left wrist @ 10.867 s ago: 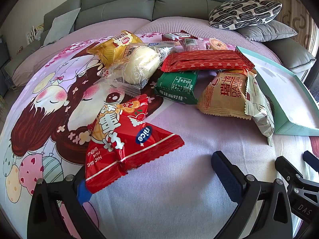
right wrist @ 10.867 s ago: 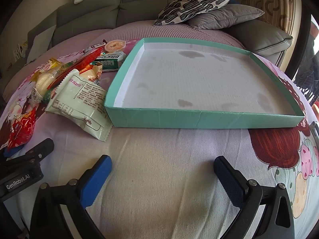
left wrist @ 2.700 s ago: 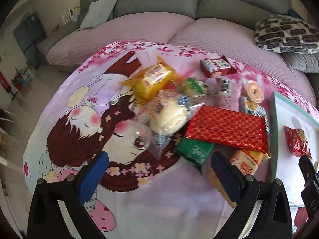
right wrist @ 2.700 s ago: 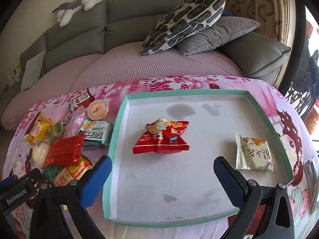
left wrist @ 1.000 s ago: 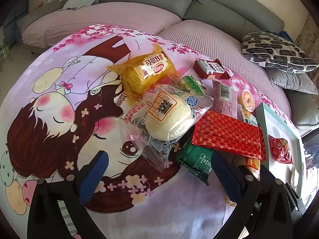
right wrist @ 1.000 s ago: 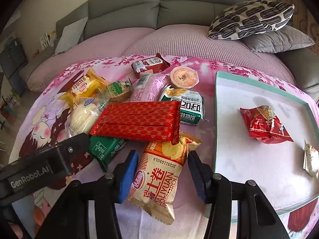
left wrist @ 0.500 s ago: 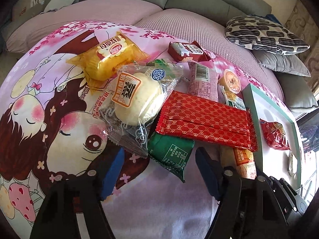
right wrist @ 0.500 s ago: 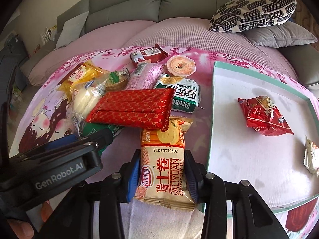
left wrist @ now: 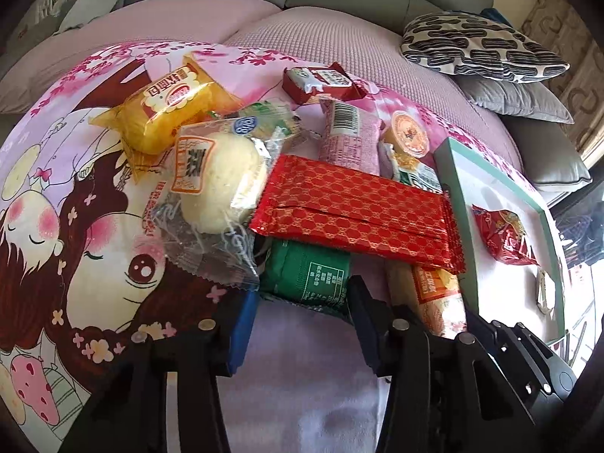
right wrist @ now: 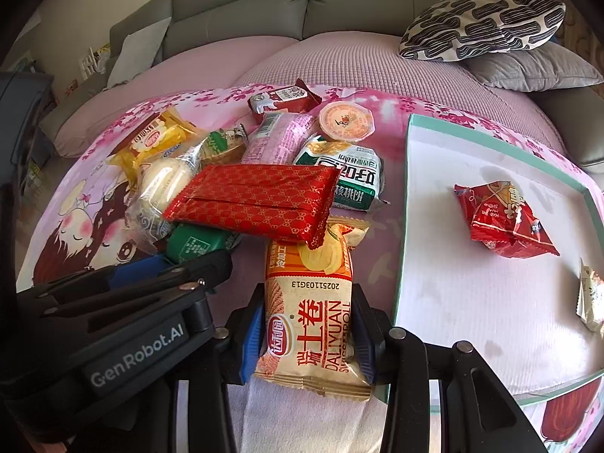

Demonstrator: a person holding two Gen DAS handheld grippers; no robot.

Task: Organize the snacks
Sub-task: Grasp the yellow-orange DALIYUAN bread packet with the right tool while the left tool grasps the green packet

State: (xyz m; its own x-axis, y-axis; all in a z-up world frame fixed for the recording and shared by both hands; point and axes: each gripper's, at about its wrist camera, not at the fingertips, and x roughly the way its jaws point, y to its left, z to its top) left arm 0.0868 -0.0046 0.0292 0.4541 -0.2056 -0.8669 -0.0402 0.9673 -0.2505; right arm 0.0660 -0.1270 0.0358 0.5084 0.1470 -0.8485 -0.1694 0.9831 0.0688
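A pile of snacks lies on a cartoon bedsheet. My right gripper [right wrist: 307, 334] is shut on the tan Swiss-roll packet [right wrist: 311, 321], whose far end lies under the red patterned pack [right wrist: 253, 200]. My left gripper [left wrist: 302, 321] has its jaws narrowed around the near edge of the green packet [left wrist: 305, 275]; whether the pads touch it I cannot tell. The green packet also shows in the right wrist view [right wrist: 196, 243]. The teal tray [right wrist: 402, 226] at the right holds a red snack bag [right wrist: 502, 219] and a pale packet [right wrist: 590, 294].
A bun in clear wrap [left wrist: 219, 181], a yellow cake packet [left wrist: 170, 105], a pink packet [left wrist: 349, 139], a jelly cup [left wrist: 409, 134], a dark red bar [left wrist: 321, 81] and a white-green packet [right wrist: 347, 177] lie in the pile. Sofa cushions [left wrist: 479, 47] are behind.
Both grippers moved forward and closed in. The right jaws shut on the Swiss-roll packet. The left jaws narrowed from wide open around the green packet's edge.
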